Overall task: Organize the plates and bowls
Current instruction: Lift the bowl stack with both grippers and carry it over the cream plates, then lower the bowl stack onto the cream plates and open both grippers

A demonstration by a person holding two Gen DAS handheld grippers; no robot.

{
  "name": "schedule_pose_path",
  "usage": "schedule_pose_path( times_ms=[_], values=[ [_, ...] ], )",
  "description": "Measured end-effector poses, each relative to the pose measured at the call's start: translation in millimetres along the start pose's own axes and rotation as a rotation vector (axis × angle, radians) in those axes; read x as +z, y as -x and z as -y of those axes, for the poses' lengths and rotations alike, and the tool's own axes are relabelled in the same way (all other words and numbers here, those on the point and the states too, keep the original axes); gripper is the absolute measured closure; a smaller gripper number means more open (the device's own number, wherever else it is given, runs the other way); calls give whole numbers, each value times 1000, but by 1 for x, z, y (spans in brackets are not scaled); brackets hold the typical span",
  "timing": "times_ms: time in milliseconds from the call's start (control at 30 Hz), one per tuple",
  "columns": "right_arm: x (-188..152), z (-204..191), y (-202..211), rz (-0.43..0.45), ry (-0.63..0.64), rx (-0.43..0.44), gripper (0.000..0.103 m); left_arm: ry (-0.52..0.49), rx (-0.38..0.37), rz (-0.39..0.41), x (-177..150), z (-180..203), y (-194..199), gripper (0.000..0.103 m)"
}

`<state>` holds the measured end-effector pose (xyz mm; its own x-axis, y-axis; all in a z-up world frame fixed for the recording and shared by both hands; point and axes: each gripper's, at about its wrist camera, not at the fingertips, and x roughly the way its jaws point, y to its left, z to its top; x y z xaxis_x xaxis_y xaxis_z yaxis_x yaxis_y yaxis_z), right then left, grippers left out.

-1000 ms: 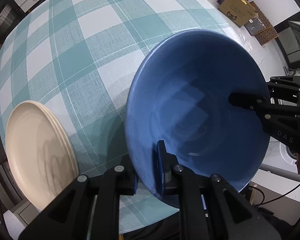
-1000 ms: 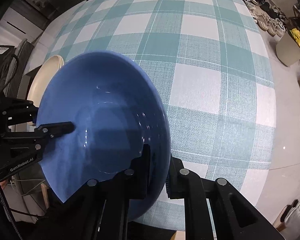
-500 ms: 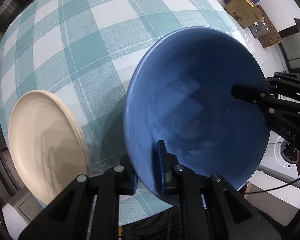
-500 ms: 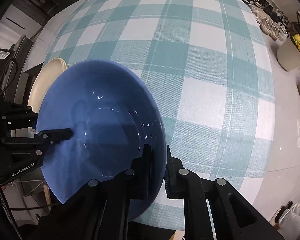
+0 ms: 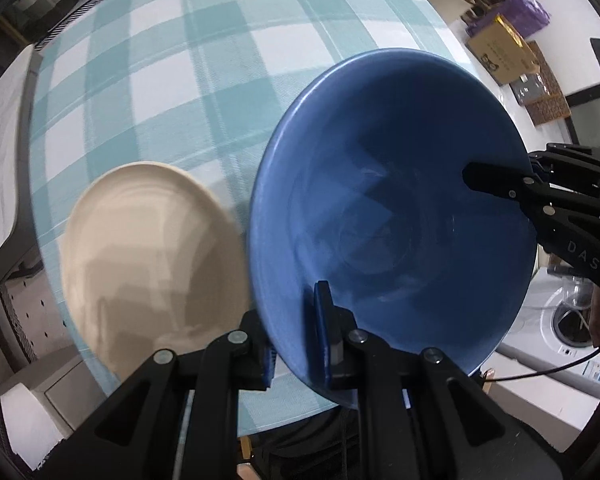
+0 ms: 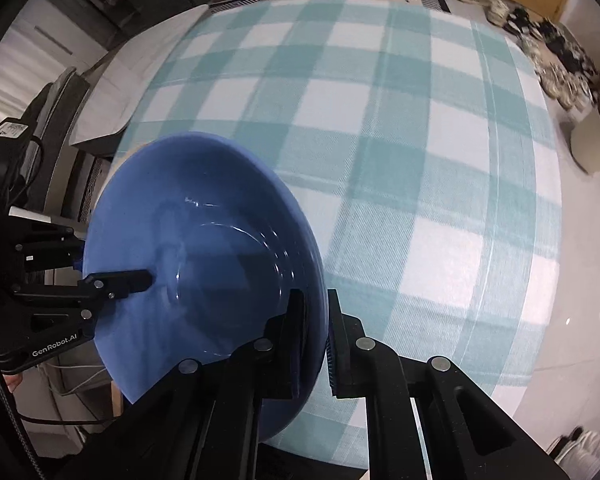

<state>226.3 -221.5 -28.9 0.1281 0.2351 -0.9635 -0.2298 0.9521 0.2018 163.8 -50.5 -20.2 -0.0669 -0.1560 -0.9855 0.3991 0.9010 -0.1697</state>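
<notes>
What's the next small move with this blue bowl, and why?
Probably carry the blue bowl sideways over the cream plates, then lower it. Both the left gripper and right gripper pinch its rim, and it hangs beside the plates.

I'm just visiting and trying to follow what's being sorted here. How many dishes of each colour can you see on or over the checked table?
Blue bowl: 1, gripped at its rim by both the left gripper and the right gripper.
Cream plates: at least 1; the blur hides whether more are stacked beneath.
Total: at least 2 dishes.
</notes>
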Motion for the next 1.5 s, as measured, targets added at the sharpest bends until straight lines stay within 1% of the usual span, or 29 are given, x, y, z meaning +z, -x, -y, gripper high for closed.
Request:
schedule_pose_path(
  times_ms=[133,433,567,767,833,1200,1433,1500],
  values=[
    [15,-17,0,-3,24,-2,94,34,10,9,0,-14,8,90],
    [40,-44,-5,-10,55,11,94,98,3,12,-5,-56,20,90],
    [48,-57,-8,-21,58,42,94,120,7,8,-8,-70,22,90],
    [59,-83,-13,-34,97,55,94,158,26,7,-14,-93,28,90],
    [64,-89,-17,-38,99,71,94,176,27,7,-17,-102,29,90],
    [83,-131,-48,-93,139,115,95,262,41,-18,-39,-148,22,90],
    [86,-157,-70,-125,170,108,95,311,41,-27,-53,-171,9,90],
    [87,-161,-71,-118,175,103,95,319,38,-19,-56,-174,9,90]
  ],
)
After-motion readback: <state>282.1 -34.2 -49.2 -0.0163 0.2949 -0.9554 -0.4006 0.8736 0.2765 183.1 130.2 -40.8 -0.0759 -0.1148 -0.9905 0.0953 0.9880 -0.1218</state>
